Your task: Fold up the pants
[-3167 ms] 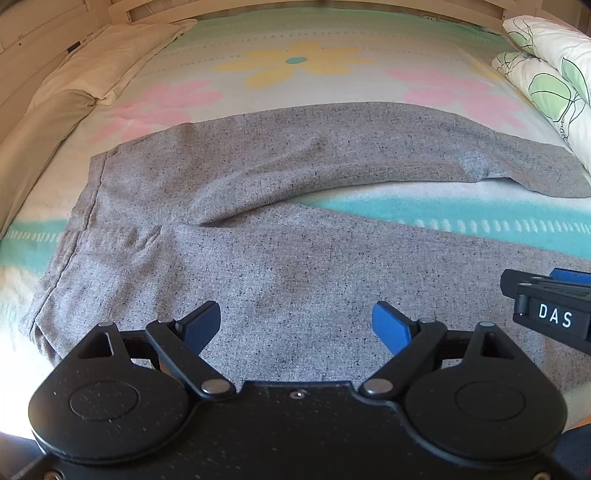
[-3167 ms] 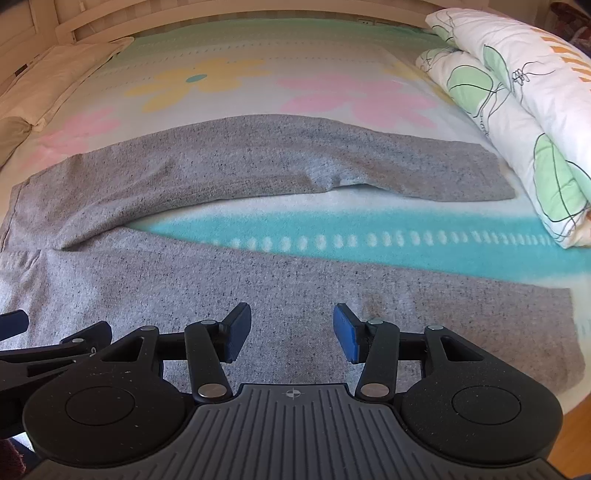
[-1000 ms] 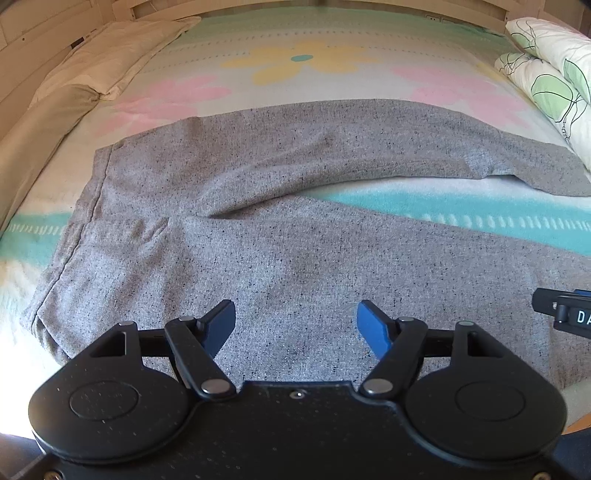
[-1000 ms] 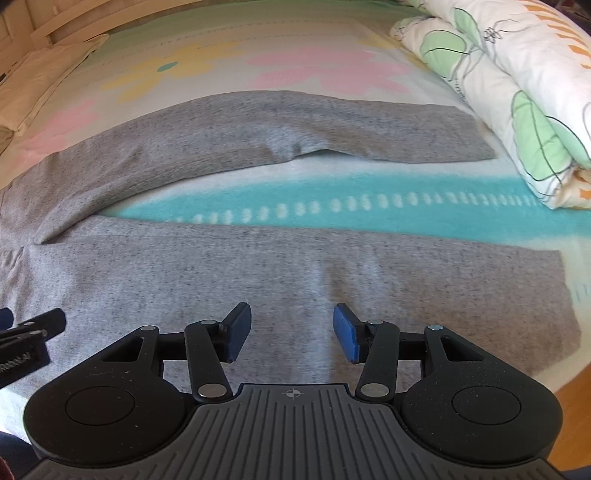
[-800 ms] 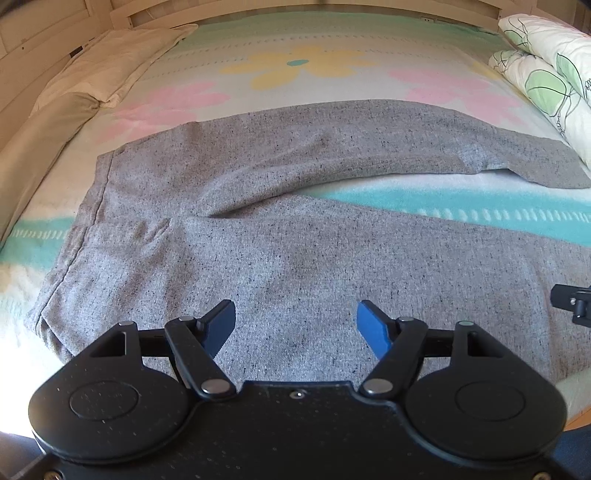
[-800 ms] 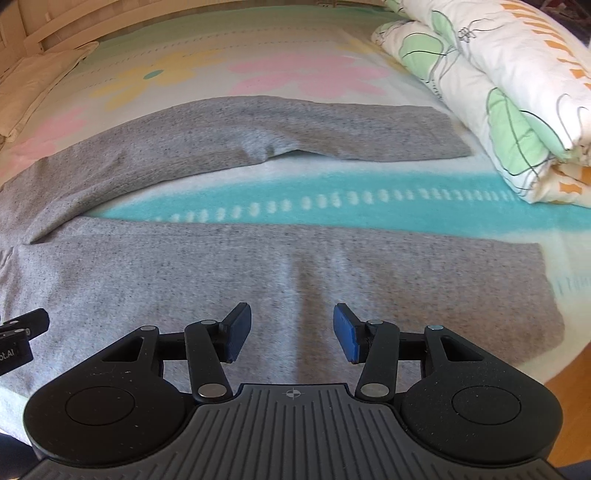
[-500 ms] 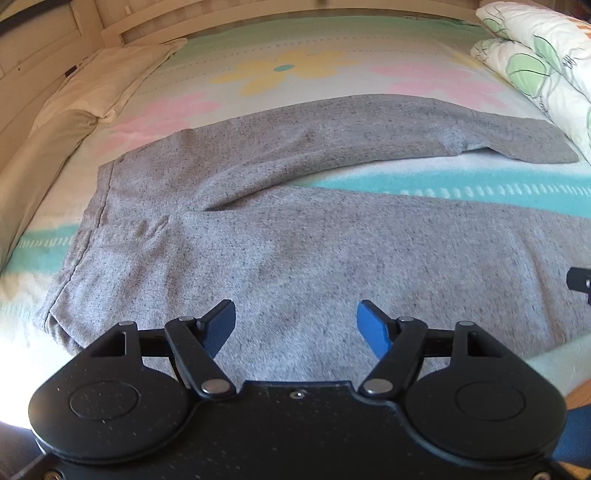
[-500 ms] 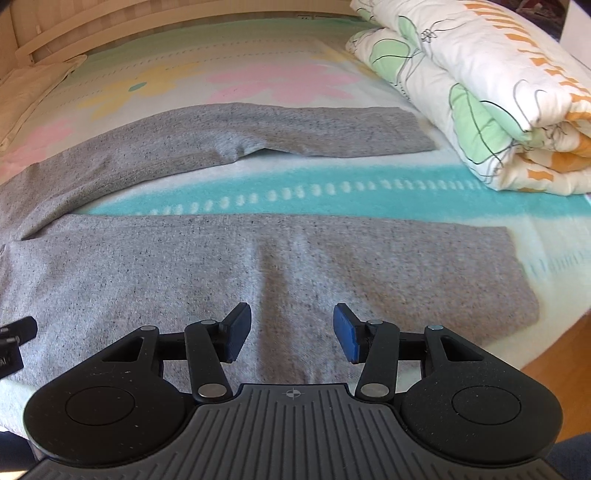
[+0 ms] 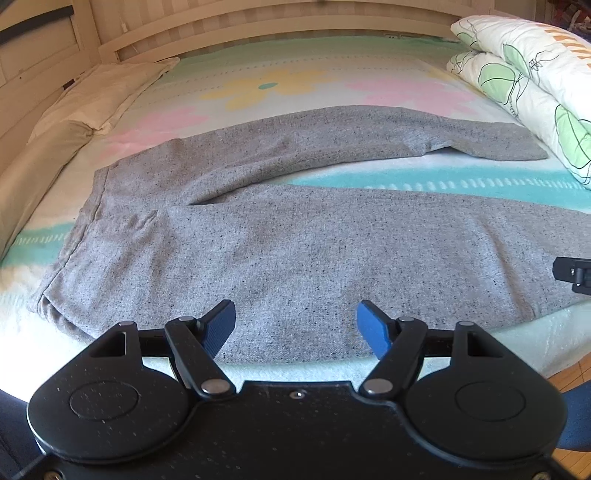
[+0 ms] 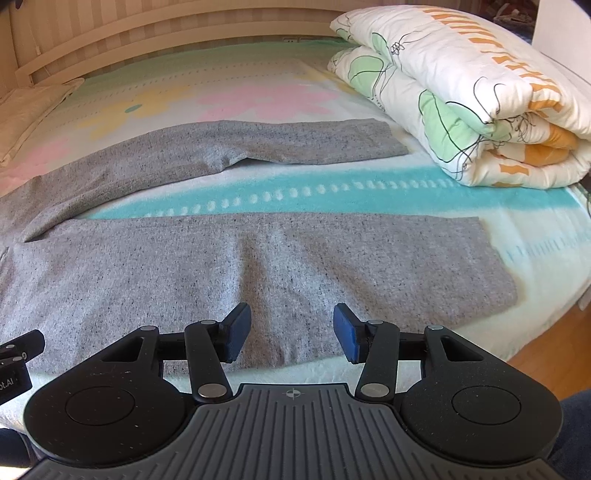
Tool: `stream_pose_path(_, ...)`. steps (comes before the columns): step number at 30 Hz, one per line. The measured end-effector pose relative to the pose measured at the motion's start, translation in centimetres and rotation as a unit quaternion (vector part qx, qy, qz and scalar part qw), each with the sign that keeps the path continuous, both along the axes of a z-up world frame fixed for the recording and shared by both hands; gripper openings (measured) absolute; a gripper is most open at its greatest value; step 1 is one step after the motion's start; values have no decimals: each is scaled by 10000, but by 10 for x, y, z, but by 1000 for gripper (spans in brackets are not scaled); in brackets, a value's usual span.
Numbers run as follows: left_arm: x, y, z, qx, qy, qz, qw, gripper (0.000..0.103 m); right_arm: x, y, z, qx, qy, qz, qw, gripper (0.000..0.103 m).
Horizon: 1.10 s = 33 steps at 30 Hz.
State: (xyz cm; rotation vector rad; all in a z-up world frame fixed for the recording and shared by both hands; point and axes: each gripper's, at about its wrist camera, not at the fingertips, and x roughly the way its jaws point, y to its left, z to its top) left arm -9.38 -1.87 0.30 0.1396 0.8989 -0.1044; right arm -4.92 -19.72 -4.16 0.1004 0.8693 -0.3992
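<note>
Grey speckled pants [image 9: 295,236] lie flat on the bed with both legs spread apart, the waistband at the left and the cuffs at the right. In the right wrist view the near leg [image 10: 258,266] runs across the front and the far leg [image 10: 221,147] lies behind a turquoise stripe. My left gripper [image 9: 295,325] hovers open over the near leg's thigh part, nothing between its blue pads. Also open and empty, my right gripper [image 10: 291,328] hangs above the near leg's lower edge. Part of the right gripper [image 9: 576,273] shows at the left wrist view's right edge.
A rolled white quilt [image 10: 461,96] with green and orange print lies at the right, close to the cuffs. A beige pillow [image 9: 96,99] sits at the far left by the wooden headboard [image 9: 258,26]. The bed's near edge and wooden floor [image 10: 535,343] show at lower right.
Both grippers have drawn back toward the bed's near edge and apart, the left one leftward, the right one rightward toward the cuffs. More mattress edge and floor show. Jaws unchanged.
</note>
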Motion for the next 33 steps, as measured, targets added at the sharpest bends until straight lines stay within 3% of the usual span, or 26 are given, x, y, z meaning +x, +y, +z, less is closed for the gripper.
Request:
stream_pose_path(10,11,4,6,-17,-277,136,9995,74,7,2,2,-46,-132,-194,9997,48)
stream_pose_path(23,22,35,6,90,-341,637,9973,74,15,26,2,-198,-190,194,9994,47)
stream_pose_path(29,32,42,4,17,-182,717,9973,74,22,25,-4,118,-236,244,9994,47)
stream_pose_path(33,44,45,5,9,-37,799,9968,73,31,25,-8,473,30,327,9983,47)
